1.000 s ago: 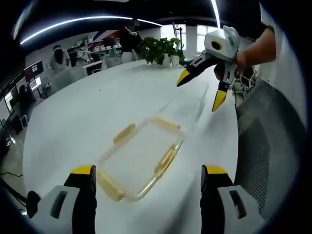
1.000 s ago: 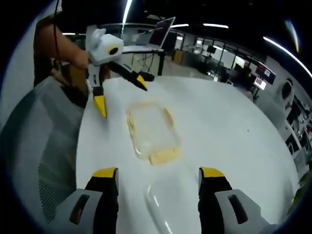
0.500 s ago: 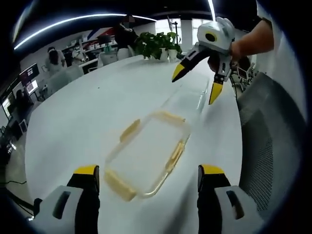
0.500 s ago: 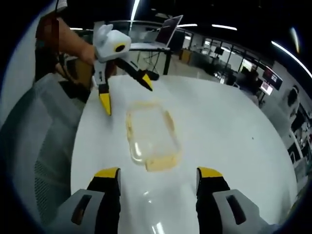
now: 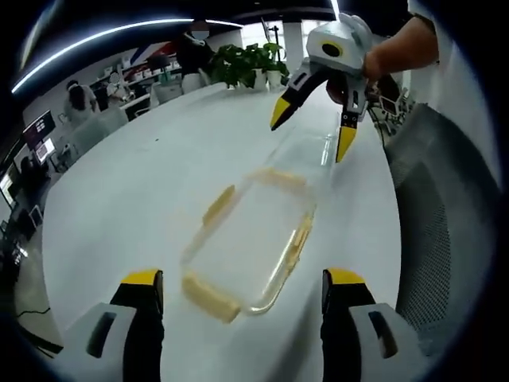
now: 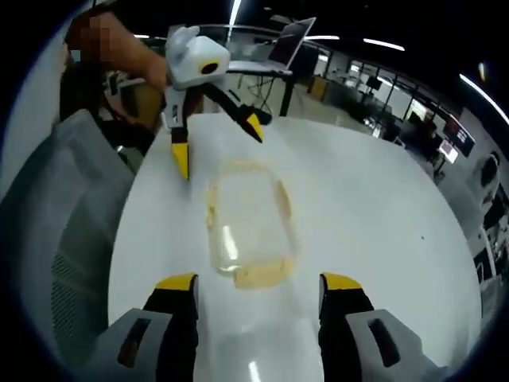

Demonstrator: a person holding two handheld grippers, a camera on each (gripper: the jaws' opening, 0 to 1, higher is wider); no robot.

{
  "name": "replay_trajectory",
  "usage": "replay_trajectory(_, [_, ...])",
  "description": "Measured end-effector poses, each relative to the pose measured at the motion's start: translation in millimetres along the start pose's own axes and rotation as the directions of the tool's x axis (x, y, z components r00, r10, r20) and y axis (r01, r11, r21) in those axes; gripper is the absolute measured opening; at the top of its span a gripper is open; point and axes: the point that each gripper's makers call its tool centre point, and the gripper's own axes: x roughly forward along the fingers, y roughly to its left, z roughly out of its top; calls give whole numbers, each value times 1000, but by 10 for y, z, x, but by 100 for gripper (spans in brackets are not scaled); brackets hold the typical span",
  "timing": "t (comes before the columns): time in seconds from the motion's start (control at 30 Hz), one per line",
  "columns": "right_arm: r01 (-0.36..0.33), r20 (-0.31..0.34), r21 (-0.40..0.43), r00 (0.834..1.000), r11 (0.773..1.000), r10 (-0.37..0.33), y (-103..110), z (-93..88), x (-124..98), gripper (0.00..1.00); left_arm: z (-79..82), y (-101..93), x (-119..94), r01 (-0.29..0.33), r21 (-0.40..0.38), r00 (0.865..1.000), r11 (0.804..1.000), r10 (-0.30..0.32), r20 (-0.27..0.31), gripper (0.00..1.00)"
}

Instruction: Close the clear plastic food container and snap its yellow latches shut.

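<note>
A clear food container (image 5: pixel 248 243) with yellow latches (image 5: pixel 209 296) sits on the white worktop (image 5: pixel 135 191). It lies just ahead of the left gripper (image 5: pixel 241 298), whose two fingers are spread wide apart and hold nothing. The box sits between those fingers and a little past their tips, so I think this gripper is lined up to steady it or press a latch.

The right gripper (image 5: pixel 310 135) hangs over the far end of the box, fingers also wide apart and empty. A clear flat piece (image 5: pixel 314 155), maybe the lid, lies under those fingers, past the box. It is hard to see.

In the right gripper view the container (image 6: pixel 245 223) lies just past that gripper's own finger tips (image 6: pixel 256 286), with the left gripper (image 6: pixel 216 143) over its far end.

No latch is touched yet. The clear plastic is slippery and hard to see, so a grab could slip.
</note>
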Motion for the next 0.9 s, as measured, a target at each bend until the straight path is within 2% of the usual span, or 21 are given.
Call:
replay_trajectory(0.37, [-72,-69,-37,995,997,69,13,-61,135,56,-97,75,32,33,77,998,996,-29,-57,81])
replay_trajectory(0.9, [-114,-133,-46,985,992,107,-33,-86,312,52,-194,204,96,112,158,986,981,-91,-138,76])
